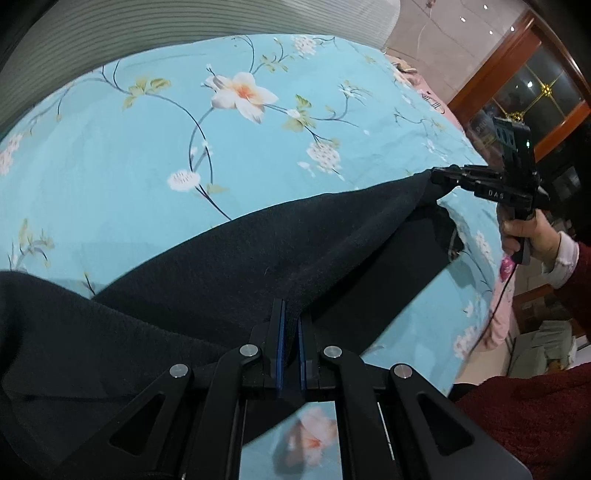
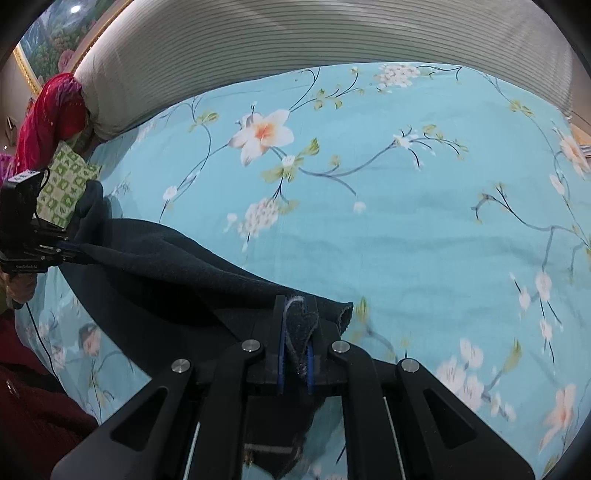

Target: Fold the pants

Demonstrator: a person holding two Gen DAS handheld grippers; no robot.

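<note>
My left gripper (image 1: pixel 290 325) is clamped on one edge of the dark pants (image 1: pixel 229 266), and my right gripper (image 2: pixel 295 325) is pinched on another edge, a tuft of cloth bunched between its blue pads (image 2: pixel 281 347). The pants hang stretched between the two, lifted at the held edge and sagging onto the near part of the bed (image 1: pixel 110 155), whose blue flowered sheet spreads far toward a striped headboard (image 2: pixel 295 33). A green patterned pillow (image 2: pixel 68 184) lies far left.
</note>
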